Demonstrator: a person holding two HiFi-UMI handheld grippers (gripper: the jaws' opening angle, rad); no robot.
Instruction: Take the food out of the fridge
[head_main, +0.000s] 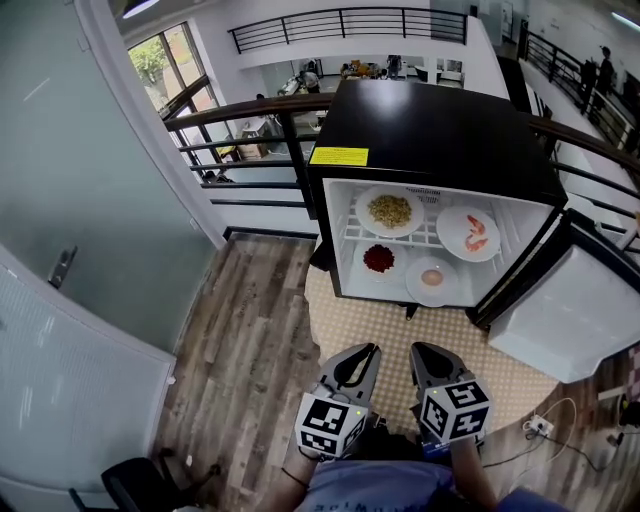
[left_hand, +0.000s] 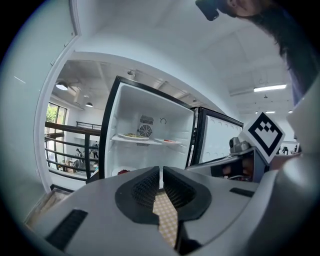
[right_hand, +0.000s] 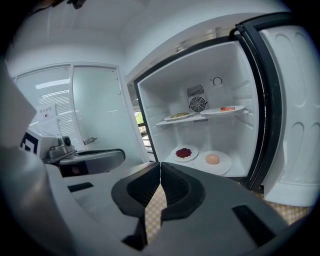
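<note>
A small black fridge (head_main: 440, 130) stands with its door (head_main: 575, 315) swung open to the right. On its wire shelf sit a plate of yellowish food (head_main: 389, 211) and a plate of shrimp (head_main: 468, 233). On the fridge floor are a plate of red food (head_main: 379, 259) and a plate with a pale round item (head_main: 432, 279). Both grippers hang side by side well in front of the fridge, over the mat. My left gripper (head_main: 368, 349) is shut and empty. My right gripper (head_main: 420, 349) is shut and empty too. The right gripper view shows the red food (right_hand: 184, 152) and the pale item (right_hand: 212, 158).
A beige patterned mat (head_main: 400, 345) lies under the fridge on a wood floor (head_main: 250, 330). A dark railing (head_main: 250, 150) runs behind the fridge. A frosted glass wall with a door handle (head_main: 62, 266) is on the left. Cables and a power strip (head_main: 538, 426) lie at the right.
</note>
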